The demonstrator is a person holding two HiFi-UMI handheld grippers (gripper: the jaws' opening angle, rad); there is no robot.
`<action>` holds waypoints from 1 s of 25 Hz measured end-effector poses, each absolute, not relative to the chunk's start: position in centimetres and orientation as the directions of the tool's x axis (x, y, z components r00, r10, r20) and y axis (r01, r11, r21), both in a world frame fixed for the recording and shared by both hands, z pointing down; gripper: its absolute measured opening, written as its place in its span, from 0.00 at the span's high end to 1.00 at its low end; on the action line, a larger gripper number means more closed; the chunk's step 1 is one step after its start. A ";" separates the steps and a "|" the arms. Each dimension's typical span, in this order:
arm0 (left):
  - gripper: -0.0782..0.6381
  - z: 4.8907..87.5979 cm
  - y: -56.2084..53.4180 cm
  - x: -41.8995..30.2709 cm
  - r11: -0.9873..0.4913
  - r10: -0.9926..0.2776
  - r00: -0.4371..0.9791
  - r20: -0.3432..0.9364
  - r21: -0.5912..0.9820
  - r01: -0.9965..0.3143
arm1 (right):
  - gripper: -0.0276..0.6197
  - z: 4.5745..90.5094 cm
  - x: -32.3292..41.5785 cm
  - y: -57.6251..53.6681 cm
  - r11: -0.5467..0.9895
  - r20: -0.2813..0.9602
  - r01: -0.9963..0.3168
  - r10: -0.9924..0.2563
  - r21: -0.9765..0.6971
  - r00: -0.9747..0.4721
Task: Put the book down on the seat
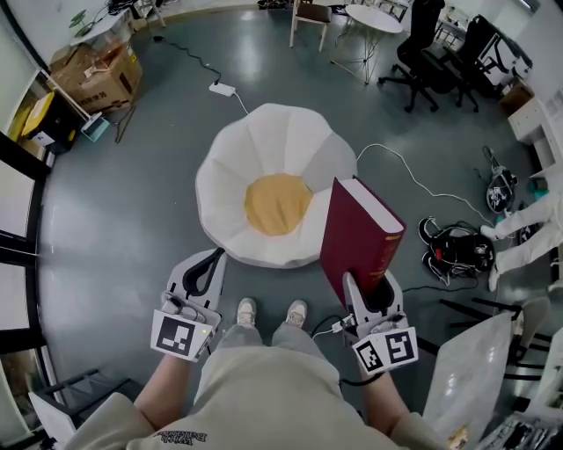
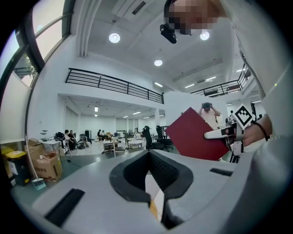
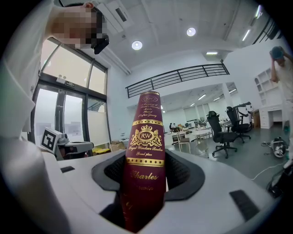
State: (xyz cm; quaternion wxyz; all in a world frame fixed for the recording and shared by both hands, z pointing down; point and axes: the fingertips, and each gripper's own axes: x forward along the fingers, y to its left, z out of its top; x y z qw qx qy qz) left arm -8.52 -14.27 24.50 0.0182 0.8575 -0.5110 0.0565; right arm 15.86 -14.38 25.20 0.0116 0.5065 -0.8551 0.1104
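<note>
A thick dark red book [image 1: 356, 235] with gilt print on its spine [image 3: 145, 155] stands upright in my right gripper [image 1: 368, 290], which is shut on the book's lower end. The seat [image 1: 264, 149] is a white petal-shaped floor cushion with a yellow centre [image 1: 277, 204], on the floor ahead of my feet and left of the book. My left gripper [image 1: 214, 257] hangs at the seat's near left edge with its jaws together and nothing in them. The left gripper view shows the book [image 2: 194, 135] off to the right, and a sliver of the seat through its own jaws [image 2: 155, 201].
A white cable [image 1: 413, 176] and a power strip [image 1: 222, 89] lie on the grey floor beside the seat. Black bags [image 1: 457, 246] sit at the right near another person's legs [image 1: 528, 220]. Cardboard boxes [image 1: 92, 70] stand far left, office chairs [image 1: 431, 53] and a round table [image 1: 374, 18] behind.
</note>
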 end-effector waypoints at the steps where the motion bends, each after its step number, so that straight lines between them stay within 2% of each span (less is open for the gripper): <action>1: 0.89 24.8 -14.4 -8.2 -0.479 -0.873 0.472 0.123 -0.025 -0.878 | 0.62 25.5 16.0 -14.7 0.466 0.141 -0.866 -0.859 -0.178 -0.491; 18: 0.89 35.5 -25.4 -7.5 -0.474 -0.856 0.479 0.195 0.075 -0.877 | 0.62 35.7 14.5 -27.3 0.499 0.273 -0.857 -0.812 -0.132 -0.515; 25: 0.89 45.5 -30.5 -7.3 -0.468 -0.848 0.481 0.223 0.114 -0.877 | 0.62 44.9 12.5 -33.2 0.541 0.333 -0.833 -0.769 -0.115 -0.545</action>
